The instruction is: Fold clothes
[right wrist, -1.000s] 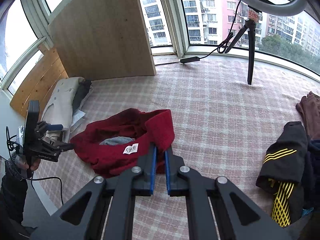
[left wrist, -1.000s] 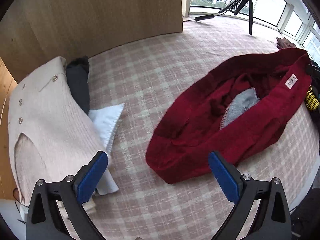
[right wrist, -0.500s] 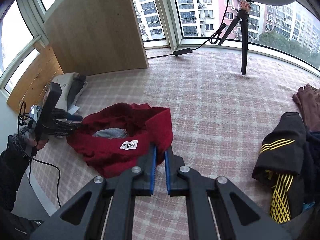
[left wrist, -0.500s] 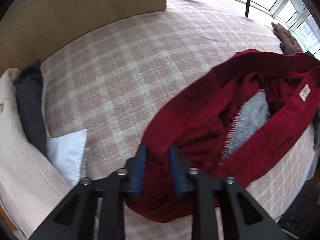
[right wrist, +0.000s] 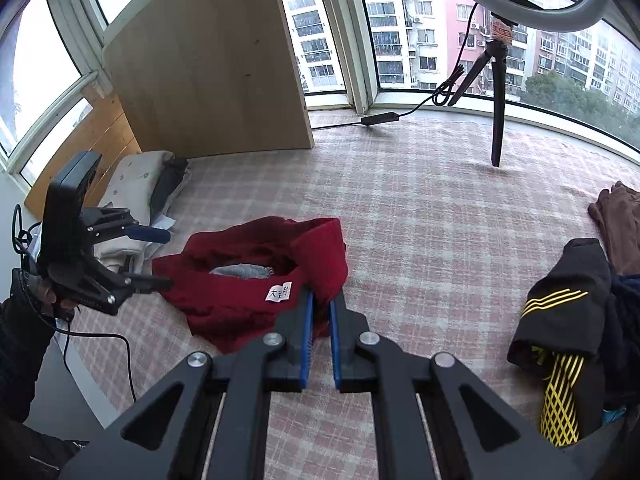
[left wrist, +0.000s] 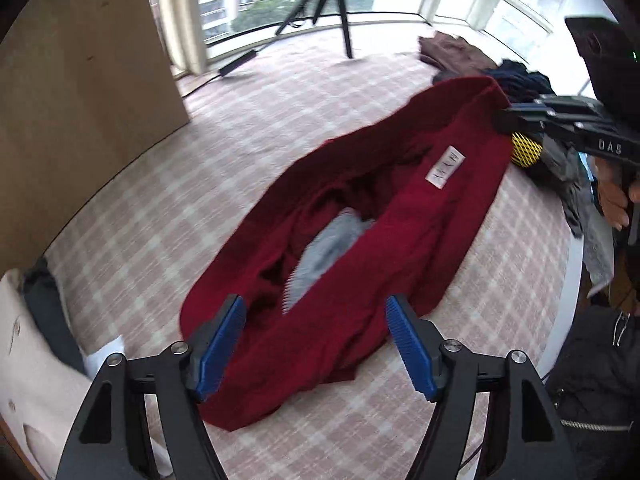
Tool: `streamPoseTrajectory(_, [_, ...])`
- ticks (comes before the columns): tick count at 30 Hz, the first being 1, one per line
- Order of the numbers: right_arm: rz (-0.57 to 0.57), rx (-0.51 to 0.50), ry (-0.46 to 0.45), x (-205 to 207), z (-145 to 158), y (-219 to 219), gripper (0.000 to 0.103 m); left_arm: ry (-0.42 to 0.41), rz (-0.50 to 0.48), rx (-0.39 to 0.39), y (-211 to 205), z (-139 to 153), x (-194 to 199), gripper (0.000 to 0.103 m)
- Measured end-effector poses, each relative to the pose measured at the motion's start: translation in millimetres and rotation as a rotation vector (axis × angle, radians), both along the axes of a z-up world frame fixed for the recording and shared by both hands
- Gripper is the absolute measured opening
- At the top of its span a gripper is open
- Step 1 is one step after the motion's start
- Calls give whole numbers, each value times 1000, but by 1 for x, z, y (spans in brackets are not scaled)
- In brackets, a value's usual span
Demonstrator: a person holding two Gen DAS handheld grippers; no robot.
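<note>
A dark red sweater (left wrist: 400, 216) with a white label and grey lining lies stretched across the checked cloth surface; it also shows in the right wrist view (right wrist: 248, 280). My left gripper (left wrist: 316, 344) is open, jaws wide apart, over the sweater's near end without holding it. It appears in the right wrist view (right wrist: 154, 258) beside the sweater's left end. My right gripper (right wrist: 319, 312) is shut on the sweater's edge near the label. It appears in the left wrist view (left wrist: 504, 120) pinching the far corner.
Folded beige, dark and white clothes (right wrist: 140, 188) lie at the left by a wooden panel (right wrist: 208, 64). A pile with a black-and-yellow garment (right wrist: 560, 320) and a brown one (right wrist: 616, 216) lies at the right. A tripod (right wrist: 498, 92) stands behind. The surface's edge (left wrist: 568, 292) is near.
My left gripper was shut on the sweater's near end half a second ago and has since opened and drawn back. The right gripper stays shut on the sweater.
</note>
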State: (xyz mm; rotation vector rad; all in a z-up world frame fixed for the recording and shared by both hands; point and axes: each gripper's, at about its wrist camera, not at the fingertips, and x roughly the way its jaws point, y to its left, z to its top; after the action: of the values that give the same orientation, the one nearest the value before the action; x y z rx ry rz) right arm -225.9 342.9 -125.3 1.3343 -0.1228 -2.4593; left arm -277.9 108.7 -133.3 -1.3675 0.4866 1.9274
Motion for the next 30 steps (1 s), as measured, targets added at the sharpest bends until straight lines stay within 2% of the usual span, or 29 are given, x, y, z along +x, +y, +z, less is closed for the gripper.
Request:
streamPoseTrajectory(4, [-1,-4,5,7,3,5,8,-11,-130,-61,43,-9,5,71])
streamPoseTrajectory(8, [-11,-5,0,12,1,9,8,-105,-233,-34,74,-15,5,71])
streamPoseTrajectory(13, [-9,-5,2,14,0,9,8,-145,-310,-50,100,-22,5,70])
streamPoseTrajectory(14, [-8,-3,3,14,1,9,8,-150,-313,-53,102,-23,5,69])
streamPoseTrajectory(15, [-6,0,4,14,1,8,8,-154,-315,-55,104,-23,6,60])
streamPoseTrajectory(16, [-5,2,5,14,2,8,8,-150,-313,-59,102,-21,9,44])
streamPoseTrajectory(18, [-5,4,3,11,1,8,8,-145,-307,-57,95,-14,16,32])
streamPoseTrajectory(22, [21,-11,-22,5,-6,1,8,-156,-254,34,63,4,46,26])
streamPoseTrajectory(24, [80,-13,-67,5,-13,-11,9,-173,-210,85,46,10,63,25])
streamPoseTrajectory(27, [182,7,-146,10,-23,-30,18,-179,-139,97,31,4,88,25])
streamPoseTrajectory(30, [246,-36,-165,11,-15,-36,24,-185,-68,108,17,-1,113,25])
